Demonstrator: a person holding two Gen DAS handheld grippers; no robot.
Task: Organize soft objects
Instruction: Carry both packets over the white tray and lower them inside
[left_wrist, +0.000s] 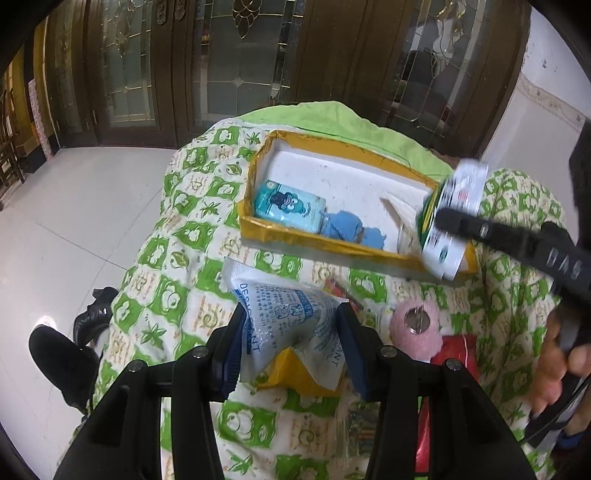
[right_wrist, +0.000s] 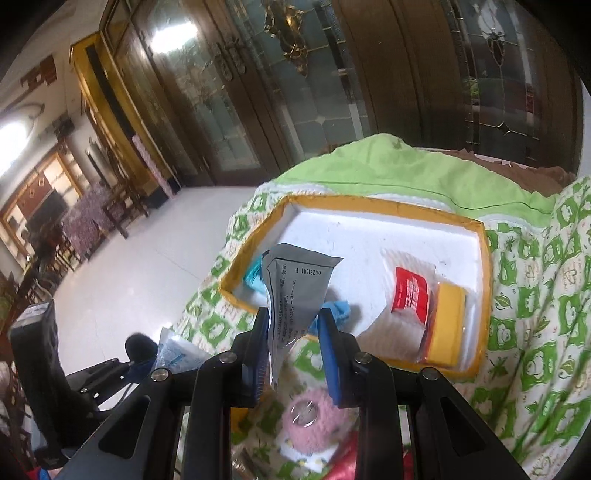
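In the left wrist view our left gripper (left_wrist: 290, 339) sits at 6 o'clock, its blue pads pinching a crumpled white desiccant packet (left_wrist: 284, 325) with blue print, lifted just above the green-and-white quilt (left_wrist: 162, 258). Under the packet lies a yellow pouch (left_wrist: 291, 373). At 12 o'clock from it sits the yellow-rimmed foam tray (left_wrist: 332, 243), holding a teal tissue pack (left_wrist: 288, 205) at its 9 o'clock end and a blue fuzzy item (left_wrist: 345, 225) just beside that.

Our right gripper (right_wrist: 290, 328) is closed on a grey-white printed sachet (right_wrist: 299, 280), held upright over the tray's near rim (right_wrist: 484, 280). In the tray at 3 o'clock we see a red-labelled clear packet (right_wrist: 410, 295) touching a yellow block in clear wrap (right_wrist: 447, 325). A pink knitted roll (right_wrist: 314, 417) lies on the quilt below the right gripper's fingers, outside the tray.
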